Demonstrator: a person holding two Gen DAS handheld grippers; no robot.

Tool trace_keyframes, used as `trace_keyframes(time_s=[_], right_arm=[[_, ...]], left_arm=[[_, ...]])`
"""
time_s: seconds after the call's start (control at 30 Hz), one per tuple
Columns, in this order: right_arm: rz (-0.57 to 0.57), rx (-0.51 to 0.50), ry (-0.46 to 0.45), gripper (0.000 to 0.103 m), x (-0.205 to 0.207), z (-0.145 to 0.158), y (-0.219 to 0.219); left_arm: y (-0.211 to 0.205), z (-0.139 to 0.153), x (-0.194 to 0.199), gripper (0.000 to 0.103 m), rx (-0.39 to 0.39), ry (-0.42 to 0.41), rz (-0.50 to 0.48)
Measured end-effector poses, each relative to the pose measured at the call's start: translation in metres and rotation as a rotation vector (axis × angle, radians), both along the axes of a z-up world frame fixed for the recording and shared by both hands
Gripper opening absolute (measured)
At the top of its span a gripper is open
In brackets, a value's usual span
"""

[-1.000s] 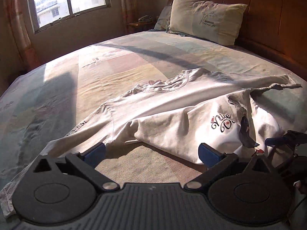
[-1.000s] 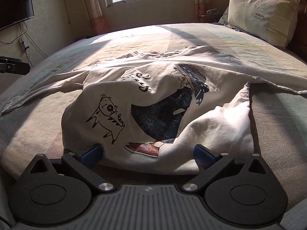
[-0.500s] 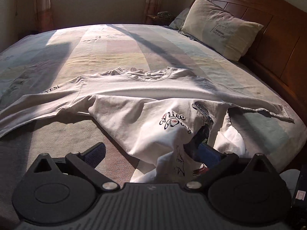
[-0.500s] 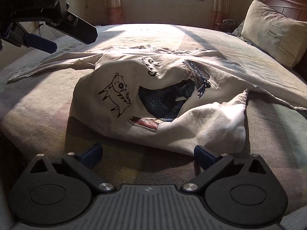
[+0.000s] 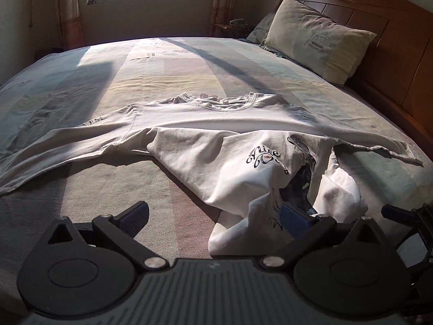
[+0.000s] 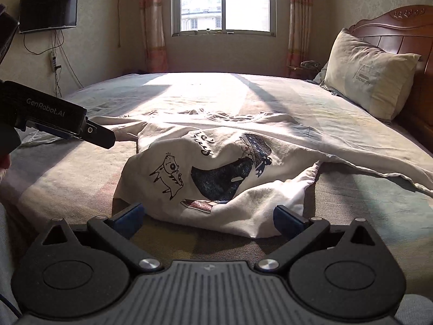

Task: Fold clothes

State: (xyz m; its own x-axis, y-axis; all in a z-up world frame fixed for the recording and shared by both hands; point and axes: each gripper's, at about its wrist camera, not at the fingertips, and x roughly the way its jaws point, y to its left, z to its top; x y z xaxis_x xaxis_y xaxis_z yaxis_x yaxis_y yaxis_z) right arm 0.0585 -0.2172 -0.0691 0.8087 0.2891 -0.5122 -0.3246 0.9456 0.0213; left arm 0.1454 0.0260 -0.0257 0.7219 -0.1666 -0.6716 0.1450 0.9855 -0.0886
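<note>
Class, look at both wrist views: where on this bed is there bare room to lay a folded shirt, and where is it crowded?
Free: the sunlit stretch of bed between the shirt collar and the window, and the strip between the long left sleeve and the open left gripper. Crowded: the near middle, where the bunched hem lies at the open right gripper.
</note>
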Motion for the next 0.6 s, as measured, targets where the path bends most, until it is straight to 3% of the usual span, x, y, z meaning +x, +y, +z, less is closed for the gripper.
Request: trace_keyframes(time_s=[0.1,0.37,0.53,0.6], right_arm=[[0.014,0.008,-0.003,0.103,0.022,0.024,-0.009],[0.139,-0.071,0.040,0.096,0.138,0.074,-0.004],[0.244,-0.134,0.083,0.073,0.234,0.081,0.036],[0.287,-0.175,0.093,0.065,0.268,0.079,0.056]], left_arm=[[0.000,-0.002,0.025,0.102,0.025,-0.007,-0.070],[0.013,-0.011,0.104,0.102,0.102,-0.053,-0.210],[0.036,-0.031,0.144,0.102,0.142,-0.074,-0.274],[0.051,-0.043,0.152,0.102,0.124,-0.080,-0.276]])
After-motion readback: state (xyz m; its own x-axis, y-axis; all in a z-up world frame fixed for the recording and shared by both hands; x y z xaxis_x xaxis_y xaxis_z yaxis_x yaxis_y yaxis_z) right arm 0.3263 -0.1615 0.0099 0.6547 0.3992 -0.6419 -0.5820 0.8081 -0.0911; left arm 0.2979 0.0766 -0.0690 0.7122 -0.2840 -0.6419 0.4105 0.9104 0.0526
